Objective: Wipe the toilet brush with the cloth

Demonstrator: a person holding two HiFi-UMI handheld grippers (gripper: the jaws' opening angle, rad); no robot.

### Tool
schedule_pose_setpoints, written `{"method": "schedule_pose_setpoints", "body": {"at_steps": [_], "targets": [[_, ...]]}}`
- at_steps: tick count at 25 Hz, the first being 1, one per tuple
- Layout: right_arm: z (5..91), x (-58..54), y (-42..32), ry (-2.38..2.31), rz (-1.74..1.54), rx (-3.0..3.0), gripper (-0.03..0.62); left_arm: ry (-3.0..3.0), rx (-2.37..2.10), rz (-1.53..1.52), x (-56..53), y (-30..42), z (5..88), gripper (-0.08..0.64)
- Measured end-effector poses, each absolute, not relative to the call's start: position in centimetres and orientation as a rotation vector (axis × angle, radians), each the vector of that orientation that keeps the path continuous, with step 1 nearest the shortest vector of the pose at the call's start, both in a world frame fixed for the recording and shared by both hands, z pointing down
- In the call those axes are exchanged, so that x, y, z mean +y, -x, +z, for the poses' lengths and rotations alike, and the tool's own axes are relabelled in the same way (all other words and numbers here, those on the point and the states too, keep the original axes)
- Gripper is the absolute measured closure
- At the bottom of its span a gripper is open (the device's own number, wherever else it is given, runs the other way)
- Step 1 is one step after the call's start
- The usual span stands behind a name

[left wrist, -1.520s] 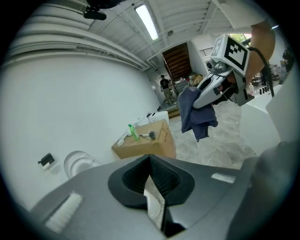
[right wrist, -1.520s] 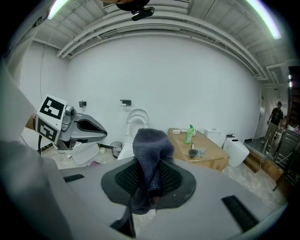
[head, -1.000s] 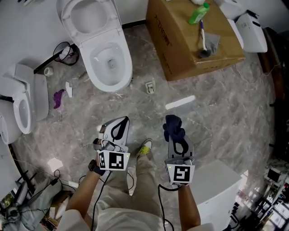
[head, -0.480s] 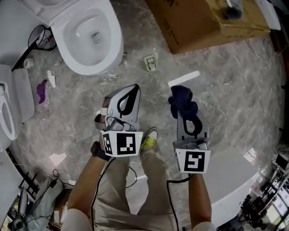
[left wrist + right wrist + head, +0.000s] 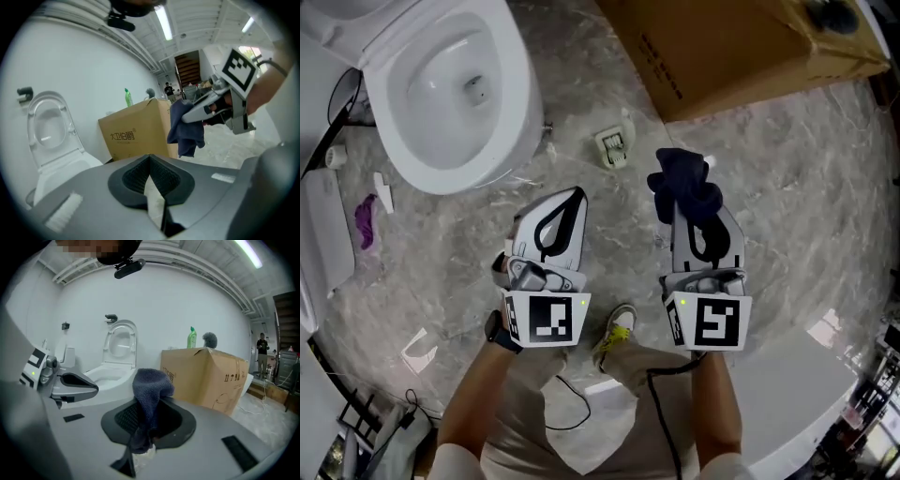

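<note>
The right gripper [image 5: 684, 208] is pinched on the dark blue cloth [image 5: 682, 186], which bunches out past its tips and hangs in a fold between the pads. The left gripper [image 5: 570, 195] has its jaws pressed together at the tips with nothing between them. Both are held side by side over the grey marble floor [image 5: 787, 169], close but not touching.

The toilet brush [image 5: 209, 339] is well apart from both grippers. Its dark bristle head shows above the top of the cardboard box [image 5: 206, 376], near the far edge, just beside a green bottle [image 5: 191, 338] that stands upright there. The box's flaps look closed, so both things are on top of it and not inside.

To the left of the box stands the white toilet [image 5: 520, 103], its lid raised and its bowl open.
</note>
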State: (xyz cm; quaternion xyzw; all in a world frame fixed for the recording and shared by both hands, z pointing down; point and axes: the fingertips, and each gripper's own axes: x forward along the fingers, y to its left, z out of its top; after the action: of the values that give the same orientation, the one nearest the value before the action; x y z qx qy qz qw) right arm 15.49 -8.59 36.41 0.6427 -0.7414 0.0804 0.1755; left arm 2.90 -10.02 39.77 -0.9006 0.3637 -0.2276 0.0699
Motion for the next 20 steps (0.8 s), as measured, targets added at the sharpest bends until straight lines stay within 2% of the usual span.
{"method": "schedule_pose_setpoints", "body": {"at_steps": [8,13,20], "targets": [[44.0,-11.1,-18.2,-1.770,0.092,-2.087,0.523,2.785,1.034,-0.604,-11.7,-3.3,48.5,0.560],[45.8,-14.0,-20.0,-1.714,-0.101,-2.021,0.523,2.741,0.892,-0.541,-13.6,-4.1,49.1,0.560],[48.0,-15.6,-20.4,-1.651,-0.142,-2.015,0.524,2.763,0.825,-0.518,-15.3,-5.5,50.9,0.560]]}}
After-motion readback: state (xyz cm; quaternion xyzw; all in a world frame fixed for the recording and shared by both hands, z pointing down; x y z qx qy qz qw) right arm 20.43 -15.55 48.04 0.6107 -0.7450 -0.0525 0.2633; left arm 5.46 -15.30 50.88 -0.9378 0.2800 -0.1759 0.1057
